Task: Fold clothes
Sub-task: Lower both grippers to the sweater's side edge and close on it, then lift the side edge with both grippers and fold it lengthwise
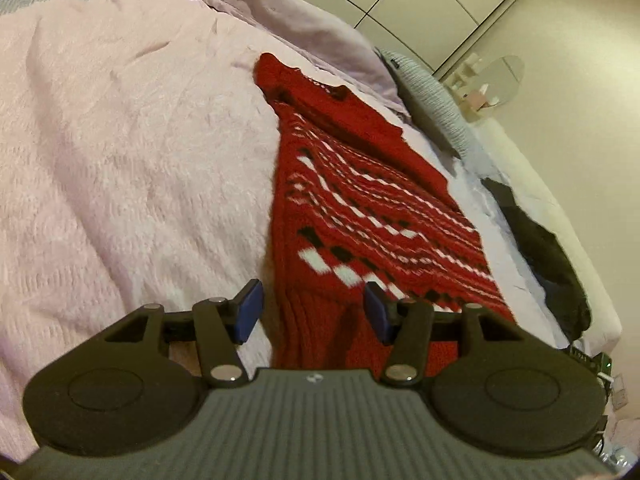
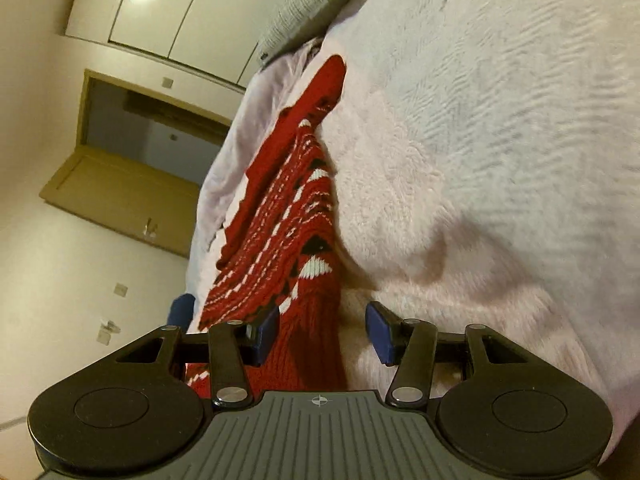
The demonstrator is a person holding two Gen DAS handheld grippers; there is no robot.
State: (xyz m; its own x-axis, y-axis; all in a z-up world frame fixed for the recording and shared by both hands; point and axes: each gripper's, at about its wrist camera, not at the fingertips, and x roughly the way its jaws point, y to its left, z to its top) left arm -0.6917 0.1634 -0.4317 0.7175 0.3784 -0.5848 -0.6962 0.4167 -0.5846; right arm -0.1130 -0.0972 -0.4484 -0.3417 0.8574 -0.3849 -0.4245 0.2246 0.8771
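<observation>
A red knitted sweater with white and black pattern point(image 1: 360, 208) lies mid-frame on the fluffy pink bedspread point(image 1: 120, 140). The left gripper point(image 1: 314, 312) and right gripper point(image 2: 322, 330) both gape, released, over its ribbed hem.

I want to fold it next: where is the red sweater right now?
The red sweater lies on the pink blanket near the bed's edge; in both wrist views its ribbed hem sits between each open gripper's fingers.
</observation>
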